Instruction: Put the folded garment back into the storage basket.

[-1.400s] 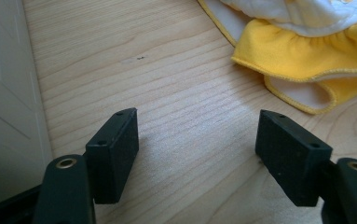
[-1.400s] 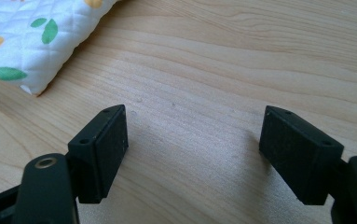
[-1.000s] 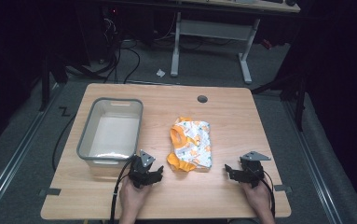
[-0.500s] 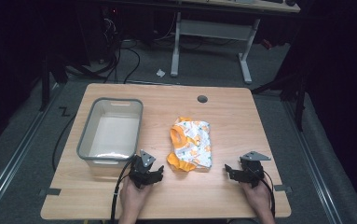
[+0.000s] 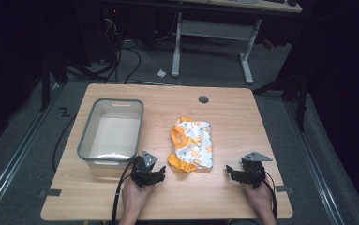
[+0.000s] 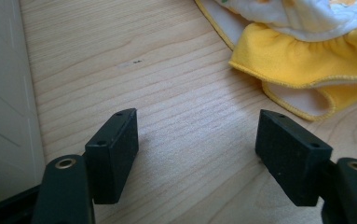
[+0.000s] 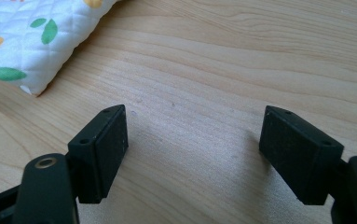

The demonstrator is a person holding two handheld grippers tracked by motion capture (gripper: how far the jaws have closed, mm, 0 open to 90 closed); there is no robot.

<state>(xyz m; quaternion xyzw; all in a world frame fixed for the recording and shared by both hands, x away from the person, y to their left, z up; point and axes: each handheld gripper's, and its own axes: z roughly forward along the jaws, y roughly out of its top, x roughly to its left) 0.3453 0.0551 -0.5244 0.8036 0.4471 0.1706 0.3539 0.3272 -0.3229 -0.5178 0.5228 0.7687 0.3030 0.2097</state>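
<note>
Wood counter [image 5: 224,197]: both jaws wide, empty. Left gripper [image 5: 154,176] sits just beside the garment [image 5: 192,145], at its yellow near-left corner; right gripper [image 5: 233,174] farther. Garment's long axis runs away from person; bin [image 5: 86,143] left.

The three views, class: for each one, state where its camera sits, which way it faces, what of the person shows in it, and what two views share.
High view: above the person's side, looking forward and down on the wooden table; both hands, the left gripper and the right gripper show, and a grey bin.
Left gripper view: rides the left gripper low over the table, facing the garment's yellow ruffle; its open black fingers show.
Right gripper view: likewise, facing the garment's white quilted corner; open fingers.
Shared: all show the small printed garment.
</note>
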